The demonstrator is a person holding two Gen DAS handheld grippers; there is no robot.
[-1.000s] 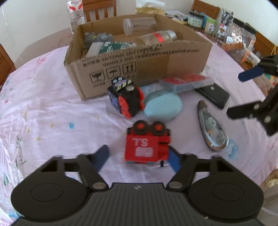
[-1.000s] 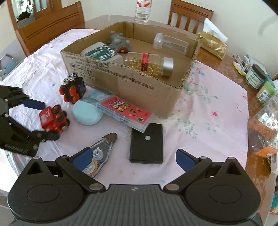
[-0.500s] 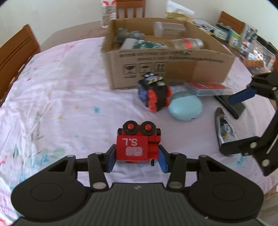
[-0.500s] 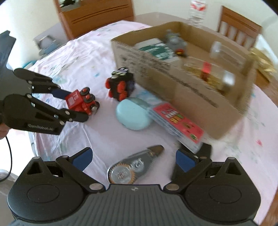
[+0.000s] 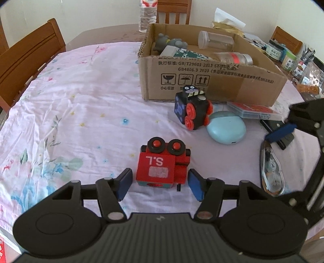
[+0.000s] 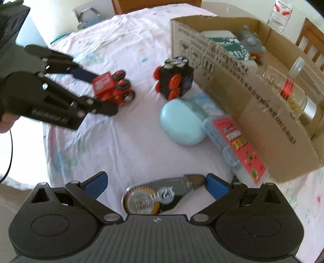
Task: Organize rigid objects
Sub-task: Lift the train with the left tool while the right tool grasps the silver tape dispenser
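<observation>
A red toy train block (image 5: 162,163) lies on its side on the pink cloth, between the pads of my left gripper (image 5: 160,183), which is open with a small gap on each side; it also shows in the right wrist view (image 6: 110,89). My right gripper (image 6: 156,185) is open and straddles a clear correction-tape dispenser (image 6: 160,197), without touching it. A black toy train block (image 5: 193,111), a light blue oval case (image 5: 225,128), a red-labelled clear case (image 5: 253,109) and a black flat device (image 5: 278,131) lie by the cardboard box (image 5: 212,81).
The box holds a grey toy (image 5: 170,41), a green-white pack (image 5: 182,52), a clear jar (image 5: 215,40) and a pill bottle (image 5: 235,58). A water bottle (image 5: 147,16) and chairs stand behind. Jars and packets (image 5: 291,56) crowd the right table edge.
My left gripper has opened off the red train, which rests on the cloth. My right gripper has swung left and come down around the tape dispenser.
</observation>
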